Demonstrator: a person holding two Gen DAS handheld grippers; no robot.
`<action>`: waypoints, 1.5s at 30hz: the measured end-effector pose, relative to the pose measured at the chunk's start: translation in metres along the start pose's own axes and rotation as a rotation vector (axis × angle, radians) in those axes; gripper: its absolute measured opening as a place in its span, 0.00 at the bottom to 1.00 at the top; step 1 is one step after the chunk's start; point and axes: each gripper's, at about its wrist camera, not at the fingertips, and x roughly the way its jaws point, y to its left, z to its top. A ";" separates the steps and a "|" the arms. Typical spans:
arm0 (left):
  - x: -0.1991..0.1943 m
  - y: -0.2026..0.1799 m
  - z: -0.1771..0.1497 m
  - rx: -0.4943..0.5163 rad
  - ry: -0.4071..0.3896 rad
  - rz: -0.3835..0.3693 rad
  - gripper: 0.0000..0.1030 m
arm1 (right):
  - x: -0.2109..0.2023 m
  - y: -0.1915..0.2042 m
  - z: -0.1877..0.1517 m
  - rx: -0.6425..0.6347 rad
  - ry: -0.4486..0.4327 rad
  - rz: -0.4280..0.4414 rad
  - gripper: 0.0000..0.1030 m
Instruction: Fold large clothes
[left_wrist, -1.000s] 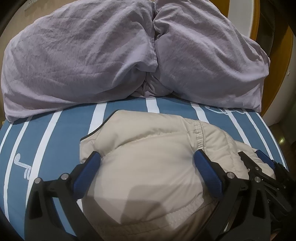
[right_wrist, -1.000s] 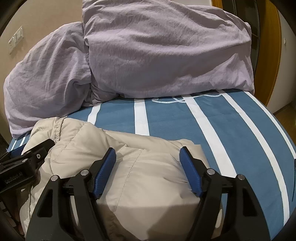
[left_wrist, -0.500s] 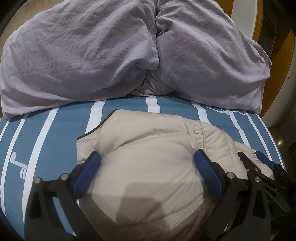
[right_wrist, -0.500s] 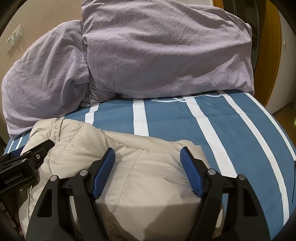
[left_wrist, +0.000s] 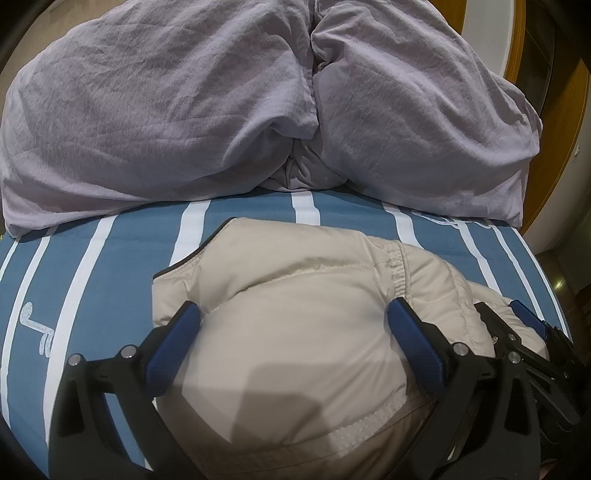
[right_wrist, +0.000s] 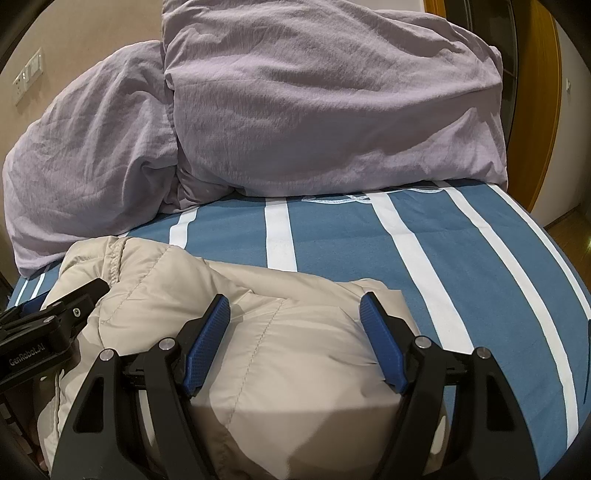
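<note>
A beige padded jacket (left_wrist: 295, 280) lies bunched in a thick folded bundle on the blue, white-striped bed sheet (left_wrist: 110, 277). My left gripper (left_wrist: 291, 325) stands open over the bundle's left part, its blue pads astride a bulge of fabric. My right gripper (right_wrist: 295, 314) is open in the same way over the jacket (right_wrist: 155, 295) at its right end. Each gripper shows in the other's view: the right gripper (left_wrist: 517, 332) at the jacket's right edge, the left gripper (right_wrist: 55, 321) at its left. The near part of the jacket is hidden under the fingers.
A rumpled lilac duvet (left_wrist: 184, 110) is heaped across the far side of the bed (right_wrist: 461, 258). An orange wooden door frame (right_wrist: 532, 110) stands at the right, past the bed's edge. A switch plate (right_wrist: 27, 75) is on the beige wall.
</note>
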 end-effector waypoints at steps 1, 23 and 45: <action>0.000 0.000 0.000 0.000 0.000 0.000 0.98 | 0.000 0.000 0.000 0.001 0.001 0.002 0.73; -0.050 -0.017 -0.016 0.057 -0.062 -0.049 0.98 | -0.048 -0.030 -0.016 0.061 -0.005 0.075 0.69; -0.041 -0.026 -0.027 0.124 -0.090 0.021 0.98 | -0.040 -0.025 -0.033 0.032 -0.047 0.050 0.69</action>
